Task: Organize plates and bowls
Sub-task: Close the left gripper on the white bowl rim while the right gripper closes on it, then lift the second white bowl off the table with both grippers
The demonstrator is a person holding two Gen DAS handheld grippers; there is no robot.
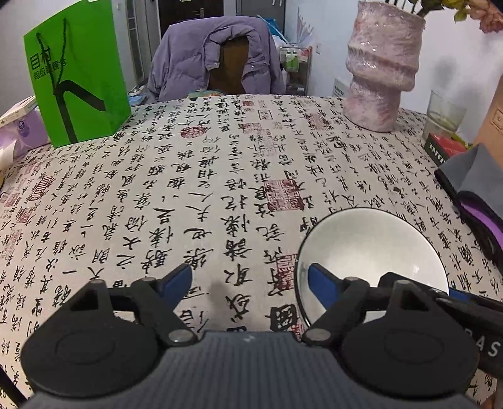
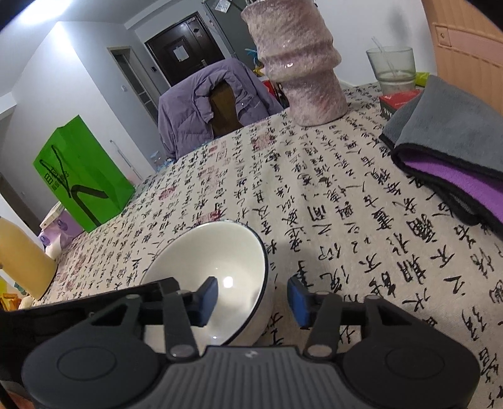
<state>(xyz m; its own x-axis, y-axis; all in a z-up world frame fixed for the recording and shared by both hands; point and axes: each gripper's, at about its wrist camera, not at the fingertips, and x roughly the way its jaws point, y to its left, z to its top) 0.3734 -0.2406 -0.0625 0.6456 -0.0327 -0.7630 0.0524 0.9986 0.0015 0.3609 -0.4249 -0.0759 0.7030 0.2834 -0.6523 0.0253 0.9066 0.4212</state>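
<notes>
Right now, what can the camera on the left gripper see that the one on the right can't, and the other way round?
Only the left view shows its own left gripper, open over bare tablecloth, and dried flowers above the vase. Only the right view shows the right gripper straddling the bowl's rim, one finger inside, one outside, plus a yellow bottle and a dark door. Both show the white bowl, pink vase, green bag, purple jacket, glass and grey cloth.

I count one white bowl (image 2: pixel 217 277), one pink vase (image 2: pixel 301 63), one green bag (image 1: pixel 78 72), one glass (image 2: pixel 393 67), one red box (image 1: pixel 444 149), perhaps two folded cloths (image 2: pixel 449 148).
</notes>
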